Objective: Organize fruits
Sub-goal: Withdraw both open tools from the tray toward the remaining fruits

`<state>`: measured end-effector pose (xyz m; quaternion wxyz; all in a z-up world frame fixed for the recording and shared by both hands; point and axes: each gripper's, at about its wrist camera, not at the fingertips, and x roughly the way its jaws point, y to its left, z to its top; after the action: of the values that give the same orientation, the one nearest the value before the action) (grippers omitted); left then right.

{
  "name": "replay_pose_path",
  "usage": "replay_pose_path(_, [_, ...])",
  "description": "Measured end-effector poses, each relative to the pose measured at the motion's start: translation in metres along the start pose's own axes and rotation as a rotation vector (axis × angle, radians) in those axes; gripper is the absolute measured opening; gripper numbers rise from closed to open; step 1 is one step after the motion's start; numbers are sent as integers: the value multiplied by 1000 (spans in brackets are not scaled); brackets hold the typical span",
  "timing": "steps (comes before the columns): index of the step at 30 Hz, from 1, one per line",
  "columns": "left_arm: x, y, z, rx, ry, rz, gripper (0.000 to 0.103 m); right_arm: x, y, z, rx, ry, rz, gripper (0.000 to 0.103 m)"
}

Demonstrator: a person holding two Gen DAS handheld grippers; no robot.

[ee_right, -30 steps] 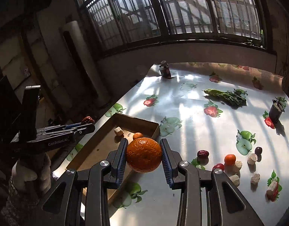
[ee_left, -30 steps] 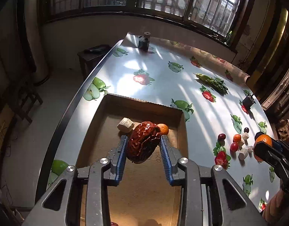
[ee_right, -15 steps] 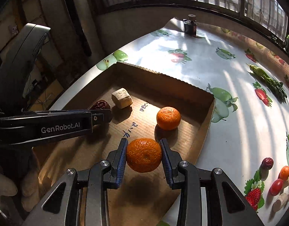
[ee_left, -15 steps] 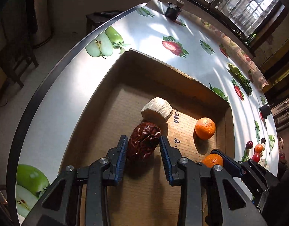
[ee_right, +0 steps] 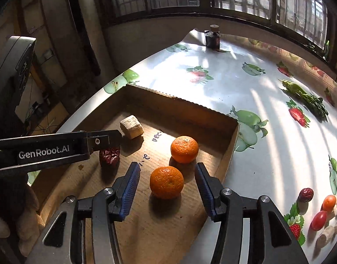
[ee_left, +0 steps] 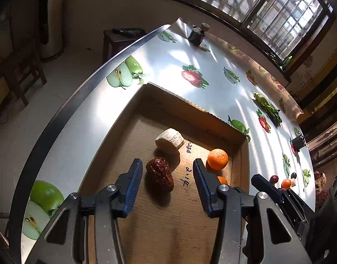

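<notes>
Left tool (ee_left: pixel 167 171): sitting wide open over the box floor, gripping nothing; the date (ee_left: pixel 160 174) is lying loose btwn its blue fingers (ee_left: pixel 133 182), touching neither.
Right tool (ee_right: pixel 166 179): also spread wide, holding nothing; near orange (ee_right: pixel 166 182) is resting on the cardboard btwn the pads, clear of both.
Box (ee_right: pixel 179 103): shallow cardboard tray sitting at the bench corner w/ pen marks on its floor.
Inside box: far orange (ee_right: pixel 184 149) lying just behind the near one; pale chunk (ee_right: pixel 132 129) lying toward the back, near the date.
Bench (ee_right: pixel 234 83): fruit-print cloth is covering it; small fruits (ee_right: pixel 317 209) are waiting in a cluster at the right, well apart from the box; greens (ee_right: pixel 304 96) and a dark jar (ee_right: pixel 213 37) farther back.
</notes>
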<state>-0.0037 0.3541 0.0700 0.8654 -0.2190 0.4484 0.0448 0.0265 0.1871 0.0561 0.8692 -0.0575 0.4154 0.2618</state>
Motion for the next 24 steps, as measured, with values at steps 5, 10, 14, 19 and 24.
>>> replay_pose_path(5, [-61,-34,-35,43,-179,97,78,-71,-27,-25,132,-105,-40,62])
replay_pose_path(10, [-100,-75,-85,106,-307,162,83,-122,-53,-67,199,-182,-125,69])
replay_pose_path(14, [-106,-111,-111,187,-329,182,83,-146,-80,-93,313,-205,-131,69])
replay_pose_path(19, [-113,-145,-127,270,-363,219,83,-170,-99,-109,350,-242,-141,69])
replay_pose_path(24, [-116,-166,-137,313,-363,225,83,-186,-108,-118,368,-272,-130,69])
